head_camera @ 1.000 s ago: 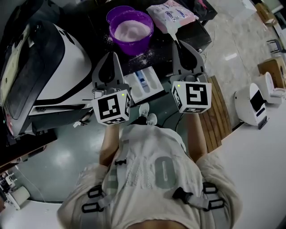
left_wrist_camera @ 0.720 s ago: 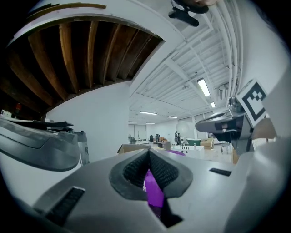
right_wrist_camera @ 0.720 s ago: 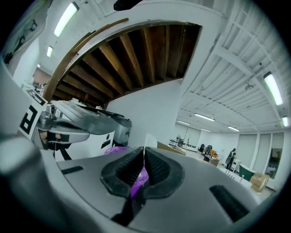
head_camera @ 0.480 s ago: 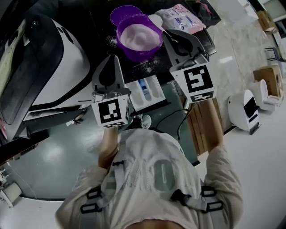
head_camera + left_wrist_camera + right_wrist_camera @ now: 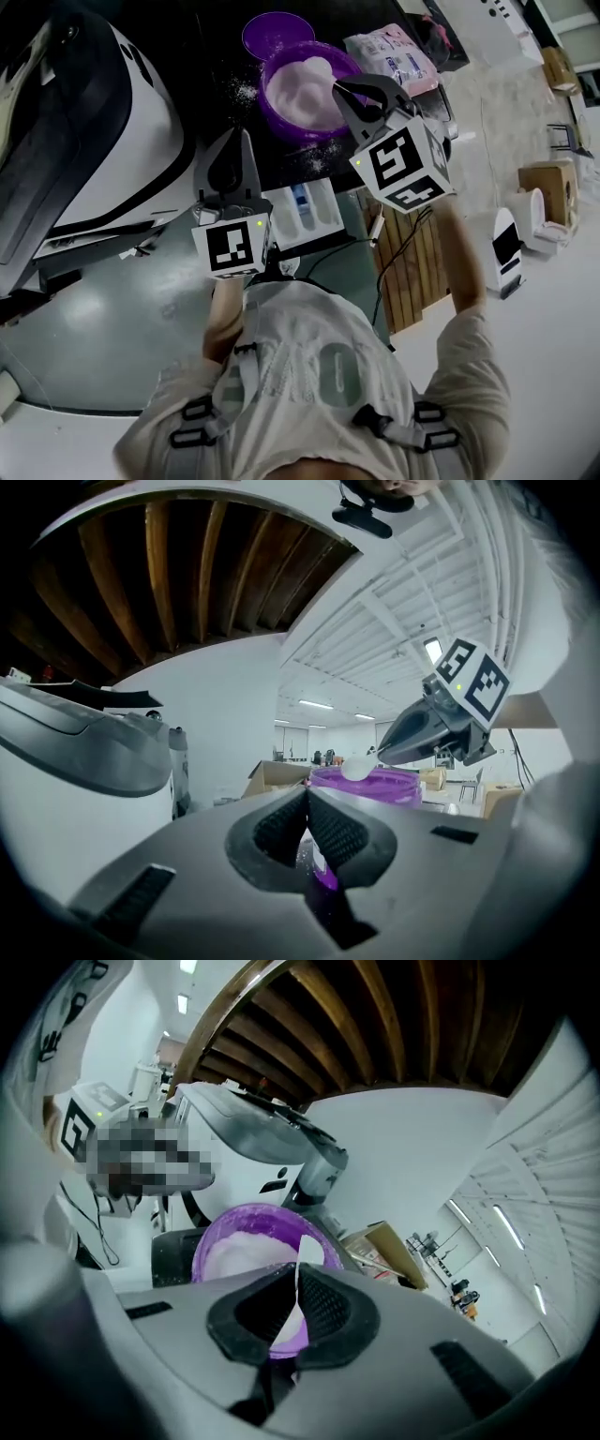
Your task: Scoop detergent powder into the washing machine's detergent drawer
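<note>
Right gripper (image 5: 341,90) clenched on spoon (image 5: 305,1252), whose tip is over the powder in the bowl (image 5: 295,120). Left gripper (image 5: 242,141) closed, empty, just short of bowl. Drawer (image 5: 319,216) open on the person's side of the bowl, its fill unreadable. Judged: scooping stage, transfer still to do.

Right gripper (image 5: 349,94) carried scoop (image 5: 356,769) over powder bowl (image 5: 277,109).

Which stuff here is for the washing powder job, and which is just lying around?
For the job: purple bowl of powder, white scoop, right gripper, detergent drawer, washing machine.
Lying about: pink packet, wooden slats.
</note>
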Available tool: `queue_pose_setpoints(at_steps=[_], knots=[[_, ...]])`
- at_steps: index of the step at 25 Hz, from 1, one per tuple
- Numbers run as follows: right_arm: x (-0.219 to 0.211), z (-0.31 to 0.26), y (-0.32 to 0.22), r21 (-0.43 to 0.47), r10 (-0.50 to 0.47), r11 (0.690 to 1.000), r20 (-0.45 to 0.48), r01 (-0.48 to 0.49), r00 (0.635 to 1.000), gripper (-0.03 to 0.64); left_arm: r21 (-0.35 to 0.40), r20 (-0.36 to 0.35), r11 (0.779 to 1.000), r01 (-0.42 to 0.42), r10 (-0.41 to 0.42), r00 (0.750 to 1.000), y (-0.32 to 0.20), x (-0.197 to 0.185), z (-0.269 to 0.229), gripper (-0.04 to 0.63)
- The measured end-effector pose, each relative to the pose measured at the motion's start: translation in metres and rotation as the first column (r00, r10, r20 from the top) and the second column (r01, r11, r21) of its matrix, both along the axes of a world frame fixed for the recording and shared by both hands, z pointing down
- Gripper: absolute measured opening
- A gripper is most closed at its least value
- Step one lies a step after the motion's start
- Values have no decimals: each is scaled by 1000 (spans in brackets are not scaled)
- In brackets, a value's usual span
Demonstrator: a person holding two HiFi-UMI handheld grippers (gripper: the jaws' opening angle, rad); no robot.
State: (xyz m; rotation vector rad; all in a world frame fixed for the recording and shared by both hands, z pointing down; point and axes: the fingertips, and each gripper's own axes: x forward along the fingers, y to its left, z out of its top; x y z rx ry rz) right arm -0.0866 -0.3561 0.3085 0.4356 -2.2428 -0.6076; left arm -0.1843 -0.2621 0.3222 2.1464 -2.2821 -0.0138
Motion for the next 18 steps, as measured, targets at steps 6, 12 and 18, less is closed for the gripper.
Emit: queue_pose_setpoints(at_steps=[6, 12, 18], knots=[[-8, 28, -7, -68, -39, 997, -162, 29, 986, 12, -24, -28, 999, 26, -26, 999, -2, -11, 15, 21], [-14, 42, -9, -138, -49, 990, -222, 18, 974, 12, -53, -55, 998, 43, -46, 997, 1, -19, 22, 21], [-19, 49, -7, -160, -67, 987, -273, 23, 960, 12, -27, -50, 998, 64, -66, 997, 5, -31, 20, 21]])
